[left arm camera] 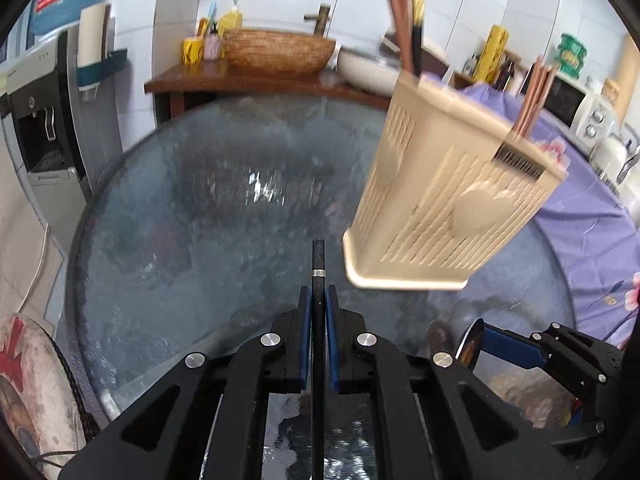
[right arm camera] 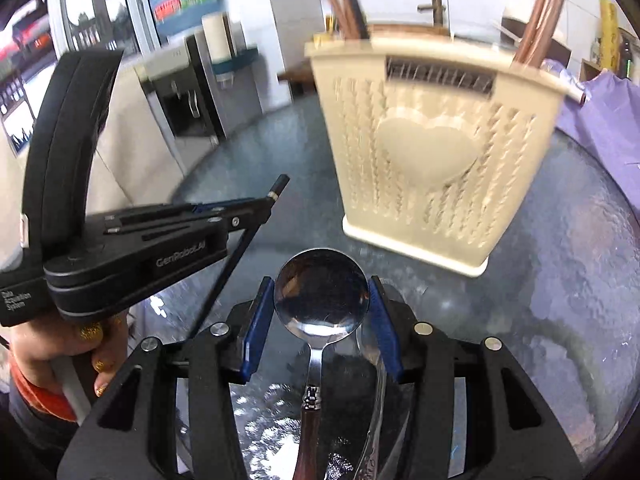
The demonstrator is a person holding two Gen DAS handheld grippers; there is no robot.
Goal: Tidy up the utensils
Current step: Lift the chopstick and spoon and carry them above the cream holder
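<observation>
- Left gripper (left arm camera: 318,304): jaws clenched on a black chopstick (left arm camera: 318,264). The stick runs straight between the blue pads (left arm camera: 305,332); its tip, with a silver ring, projects beyond them.
- Right gripper (right arm camera: 322,304): blue pads (right arm camera: 256,336) press on both sides of the bowl of a spoon (right arm camera: 321,296). The bowl faces the camera; the brown handle runs back under the gripper. A second metal piece lies beside the handle, against the right pad; what it is cannot be told.
- In the right wrist view, a hand (right arm camera: 60,348) with gold-painted nails holds the left gripper (right arm camera: 269,199), at the left of the frame.
- Holder (right arm camera: 432,152): beige slatted plastic, heart reliefs on the walls, standing upright on the table toward its far right edge. Brown chopsticks (left arm camera: 400,20) and one black-and-gold stick stand in one end compartment; more brown chopsticks (left arm camera: 534,96) stand in the other end.
- Table (left arm camera: 200,200): round, textured glass with a dark rim, glare spots near the centre. The glass between the grippers and the holder is bare.
- A purple floral cloth (left arm camera: 592,208) covers the surface beyond the table's right edge.
- Room: white tiled walls; a wooden counter (left arm camera: 240,78) beyond the far edge carries a woven basin (left arm camera: 280,50), a faucet, bottles and a white bowl.
- A water dispenser (left arm camera: 44,112) stands at the left; a microwave (left arm camera: 580,108) stands at the right.
</observation>
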